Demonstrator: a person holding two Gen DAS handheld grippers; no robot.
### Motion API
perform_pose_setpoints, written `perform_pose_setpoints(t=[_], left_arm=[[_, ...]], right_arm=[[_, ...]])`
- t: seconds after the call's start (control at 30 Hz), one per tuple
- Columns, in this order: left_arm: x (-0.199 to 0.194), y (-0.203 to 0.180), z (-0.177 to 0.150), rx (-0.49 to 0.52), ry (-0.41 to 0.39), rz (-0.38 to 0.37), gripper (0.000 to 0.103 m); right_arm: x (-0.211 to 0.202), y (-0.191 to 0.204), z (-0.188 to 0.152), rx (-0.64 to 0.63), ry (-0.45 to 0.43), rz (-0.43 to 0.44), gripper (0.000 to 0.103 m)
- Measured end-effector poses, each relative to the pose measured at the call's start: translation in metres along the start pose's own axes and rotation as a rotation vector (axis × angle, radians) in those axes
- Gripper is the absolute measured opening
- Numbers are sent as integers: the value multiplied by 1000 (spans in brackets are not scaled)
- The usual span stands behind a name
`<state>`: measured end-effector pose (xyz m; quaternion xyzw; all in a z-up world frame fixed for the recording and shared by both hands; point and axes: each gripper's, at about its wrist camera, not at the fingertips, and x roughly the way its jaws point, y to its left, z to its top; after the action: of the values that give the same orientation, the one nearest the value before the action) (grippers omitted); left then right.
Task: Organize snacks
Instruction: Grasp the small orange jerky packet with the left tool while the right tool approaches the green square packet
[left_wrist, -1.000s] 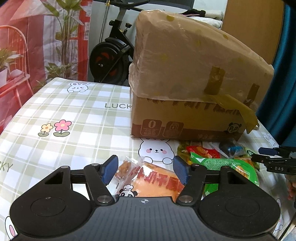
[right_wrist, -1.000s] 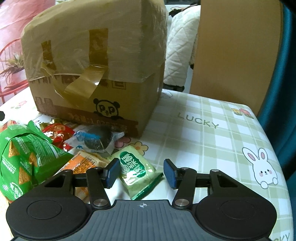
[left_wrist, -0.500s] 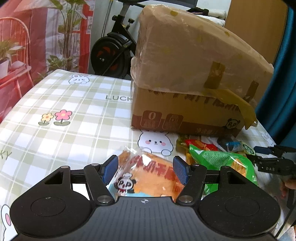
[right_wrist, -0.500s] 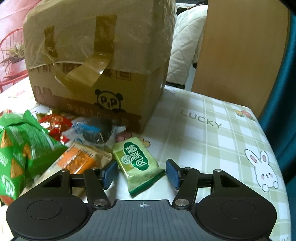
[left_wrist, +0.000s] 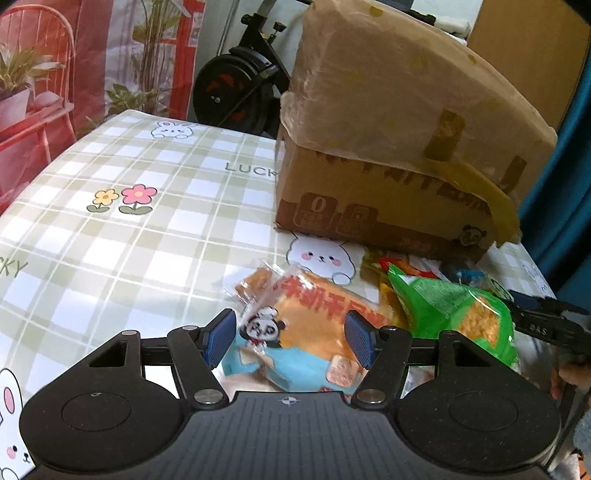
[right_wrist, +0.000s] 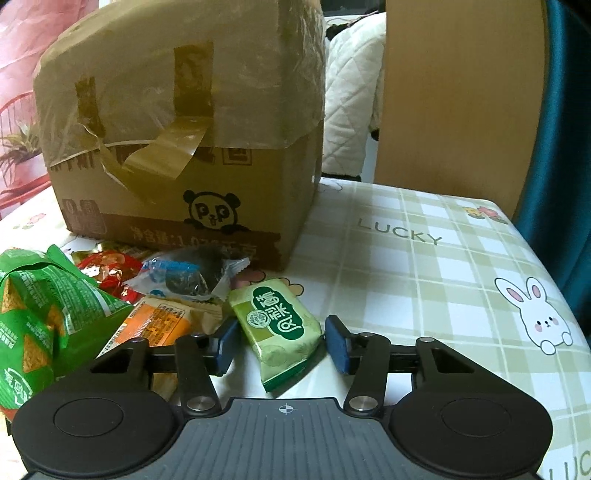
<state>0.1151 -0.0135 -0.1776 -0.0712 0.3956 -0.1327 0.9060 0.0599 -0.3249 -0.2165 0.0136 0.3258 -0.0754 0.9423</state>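
Note:
My left gripper (left_wrist: 291, 341) is open around an orange and blue biscuit pack with a panda (left_wrist: 310, 332) lying on the table; both pads stand apart from its sides. My right gripper (right_wrist: 282, 345) is open around a small green snack pack (right_wrist: 279, 321); the pads sit close to its sides and I cannot tell if they touch. A green chip bag (right_wrist: 40, 314) (left_wrist: 458, 314), an orange pack (right_wrist: 155, 325), a dark cookie in a clear wrapper (right_wrist: 188, 277) and a red pack (right_wrist: 107, 269) lie beside them.
A taped cardboard box with its flaps up (left_wrist: 388, 147) (right_wrist: 177, 147) stands just behind the snacks. The checked tablecloth (left_wrist: 129, 221) stretches left; its right edge (right_wrist: 554, 288) is near. The right gripper shows in the left wrist view (left_wrist: 546, 321).
Both grippers moved forward and down over their packs. The biscuit pack now sits deeper between the left pads, the green pack between the right pads. Both jaws stayed open.

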Motion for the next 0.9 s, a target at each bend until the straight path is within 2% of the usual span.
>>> perform_pose_setpoints(t=[0.13, 0.23, 0.5, 0.63, 0.73, 0.9], left_arm=[[10, 4, 10, -13, -6, -4, 67], [15, 2, 11, -27, 17, -52, 62], [13, -18, 0, 50, 29, -145, 62], [7, -1, 15, 22, -55, -88, 62], [12, 8, 23, 71, -99, 0, 62], [41, 12, 17, 181, -54, 68, 62]], right_arm=[[-3, -4, 0, 27, -16, -17, 46], [-4, -4, -1, 32, -16, -16, 46], [-2, -3, -1, 30, -12, -15, 46], [-3, -3, -2, 37, -15, -14, 46], [-3, -3, -2, 34, -13, -15, 46], [-3, -2, -2, 27, -12, -23, 46]])
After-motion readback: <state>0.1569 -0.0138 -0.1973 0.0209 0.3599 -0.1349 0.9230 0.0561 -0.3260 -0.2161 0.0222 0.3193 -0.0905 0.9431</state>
